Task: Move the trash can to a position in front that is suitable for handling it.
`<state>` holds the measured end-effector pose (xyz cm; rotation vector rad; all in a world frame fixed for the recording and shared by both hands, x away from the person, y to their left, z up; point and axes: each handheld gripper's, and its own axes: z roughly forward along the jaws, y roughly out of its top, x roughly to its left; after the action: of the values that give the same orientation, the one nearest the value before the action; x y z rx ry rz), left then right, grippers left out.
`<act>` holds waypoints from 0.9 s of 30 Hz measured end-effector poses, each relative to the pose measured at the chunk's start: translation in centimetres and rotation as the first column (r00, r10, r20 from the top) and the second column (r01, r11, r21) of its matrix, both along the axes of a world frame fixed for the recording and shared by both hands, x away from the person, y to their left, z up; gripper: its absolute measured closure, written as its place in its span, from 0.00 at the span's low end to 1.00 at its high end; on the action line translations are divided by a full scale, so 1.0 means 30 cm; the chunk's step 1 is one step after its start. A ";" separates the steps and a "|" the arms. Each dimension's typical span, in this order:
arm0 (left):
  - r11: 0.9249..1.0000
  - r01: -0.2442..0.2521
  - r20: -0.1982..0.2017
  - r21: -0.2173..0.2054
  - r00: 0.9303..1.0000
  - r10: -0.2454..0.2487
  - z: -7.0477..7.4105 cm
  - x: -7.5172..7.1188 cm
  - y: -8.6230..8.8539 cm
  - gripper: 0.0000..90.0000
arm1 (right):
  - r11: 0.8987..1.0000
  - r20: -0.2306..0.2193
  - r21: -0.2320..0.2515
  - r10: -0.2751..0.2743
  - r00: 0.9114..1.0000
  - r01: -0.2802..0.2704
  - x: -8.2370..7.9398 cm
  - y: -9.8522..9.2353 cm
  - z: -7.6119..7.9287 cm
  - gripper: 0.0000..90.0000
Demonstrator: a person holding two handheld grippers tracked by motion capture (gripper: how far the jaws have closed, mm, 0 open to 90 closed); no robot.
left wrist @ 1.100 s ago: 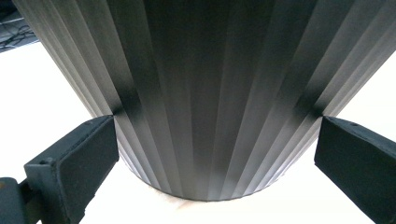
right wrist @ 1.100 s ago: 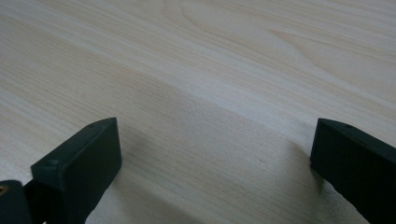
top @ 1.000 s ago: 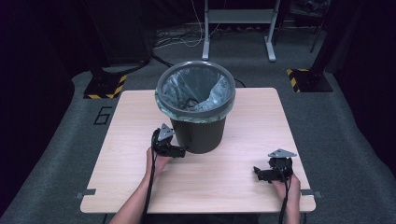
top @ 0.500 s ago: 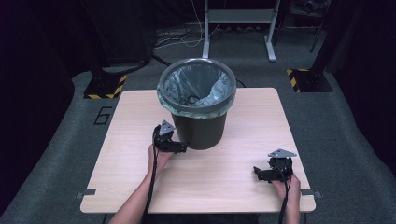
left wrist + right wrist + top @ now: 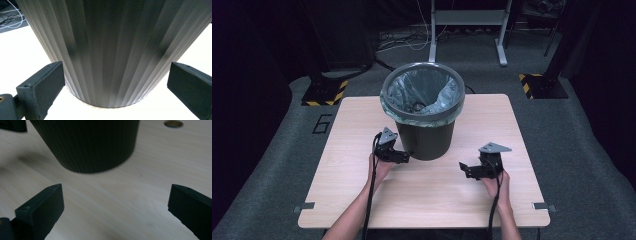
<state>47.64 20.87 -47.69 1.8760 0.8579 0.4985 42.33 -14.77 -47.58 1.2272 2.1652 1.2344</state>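
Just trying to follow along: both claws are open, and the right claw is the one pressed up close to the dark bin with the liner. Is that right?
Not quite: it is the left claw that sits close against the bin, as the high view shows. The right claw is open, apart from it, over the table.

Dark room, grey carpeted floor [image 5: 592, 150], black curtains [image 5: 257, 55] around, hazard-striped stand feet [image 5: 323, 95] — a grey metal frame [image 5: 467, 20] behind, white cables [image 5: 412, 42] strewn.

A pale wooden table [image 5: 362, 125] stands on grey carpet [image 5: 582, 130]. Behind it are a metal stand [image 5: 467, 20] and white cables [image 5: 412, 42]. Yellow-black striped feet [image 5: 324, 95] flank it.
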 end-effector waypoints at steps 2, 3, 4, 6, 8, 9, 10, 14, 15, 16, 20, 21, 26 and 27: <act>1.000 0.003 -0.004 -0.009 1.000 -0.003 -0.001 0.006 0.007 0.02 | 1.000 0.011 0.007 0.014 1.000 -0.014 0.047 0.057 0.029 0.00; 1.000 0.002 -0.005 -0.018 1.000 -0.002 -0.001 0.008 0.009 0.02 | 0.999 0.012 0.006 0.034 0.999 -0.034 0.082 0.098 0.044 0.01; 1.000 0.010 -0.011 -0.019 1.000 -0.010 -0.001 0.016 0.015 0.02 | 0.999 0.011 0.006 0.042 0.999 -0.042 0.098 0.112 0.048 0.01; 0.999 0.024 -0.018 -0.029 1.000 -0.025 0.000 0.024 0.018 0.02 | 0.998 -0.002 0.014 0.056 0.998 -0.056 0.138 0.148 0.056 0.02; 0.999 0.036 -0.021 -0.020 0.999 -0.037 0.003 0.030 0.020 0.01 | 0.998 -0.004 0.019 0.059 0.998 -0.059 0.161 0.167 0.060 0.04; 0.999 0.039 -0.015 -0.023 0.999 -0.039 0.005 0.031 0.020 0.01 | 0.997 -0.007 0.030 0.069 0.998 -0.069 0.173 0.173 0.063 0.04; 0.999 0.039 -0.015 -0.023 0.999 -0.039 0.005 0.031 0.020 0.01 | 0.997 0.003 0.035 0.067 0.998 -0.067 0.183 0.178 0.064 0.05; 0.999 0.052 -0.008 0.001 0.999 -0.052 0.017 0.037 0.019 0.01 | 0.995 -0.002 0.047 0.089 0.996 -0.088 0.212 0.200 0.066 0.03; 0.999 0.052 -0.008 0.001 0.999 -0.052 0.017 0.037 0.019 0.01 | 0.994 -0.003 0.044 0.096 0.995 -0.096 0.217 0.204 0.066 0.02; 0.999 0.048 -0.007 0.002 0.999 -0.048 0.019 0.040 0.019 0.01 | 0.994 -0.003 0.044 0.096 0.995 -0.096 0.217 0.204 0.066 0.02; 0.999 0.039 -0.001 -0.004 0.999 -0.039 0.034 0.057 0.019 0.02 | 0.994 0.018 0.001 0.113 0.993 -0.113 0.242 0.227 0.075 0.01; 0.999 0.039 -0.001 -0.004 0.999 -0.039 0.034 0.057 0.019 0.02 | 0.994 0.018 0.001 0.113 0.993 -0.113 0.242 0.227 0.075 0.01; 1.000 0.031 -0.011 0.003 0.999 -0.031 0.036 0.077 0.018 0.02 | 0.991 0.020 -0.015 0.136 0.990 -0.136 0.273 0.245 0.087 0.00; 0.999 0.036 -0.013 0.000 0.999 -0.036 0.036 0.083 0.018 0.02 | 0.991 0.020 0.007 0.137 0.990 -0.137 0.283 0.246 0.089 0.00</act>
<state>50.12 21.41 -46.60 1.8936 0.8314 0.4643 50.82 -7.38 -44.91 1.0806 2.2646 1.3050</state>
